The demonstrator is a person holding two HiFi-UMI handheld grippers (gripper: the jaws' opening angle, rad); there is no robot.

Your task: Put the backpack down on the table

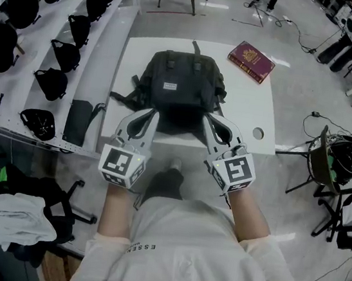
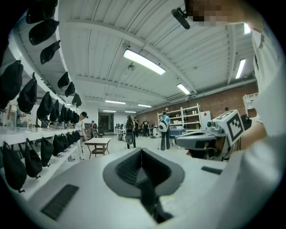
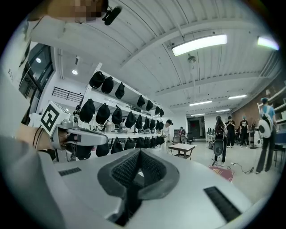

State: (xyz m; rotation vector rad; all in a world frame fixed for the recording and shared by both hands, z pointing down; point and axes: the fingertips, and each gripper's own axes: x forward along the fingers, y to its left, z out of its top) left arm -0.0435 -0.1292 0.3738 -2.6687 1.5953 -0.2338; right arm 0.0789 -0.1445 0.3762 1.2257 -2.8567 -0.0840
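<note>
So, left gripper and right gripper both have jaws squeezed together on nothing. Right at their tips sits the black backpack, on the white table; a red booklet lies farther out, rightward.

- A big open workshop hall: bare grey floor with loose cables and a white table.
- Long white shelves lined with black bags.
- Strip lights on a ribbed ceiling, a brick wall, storage racks, and people standing about.
</note>
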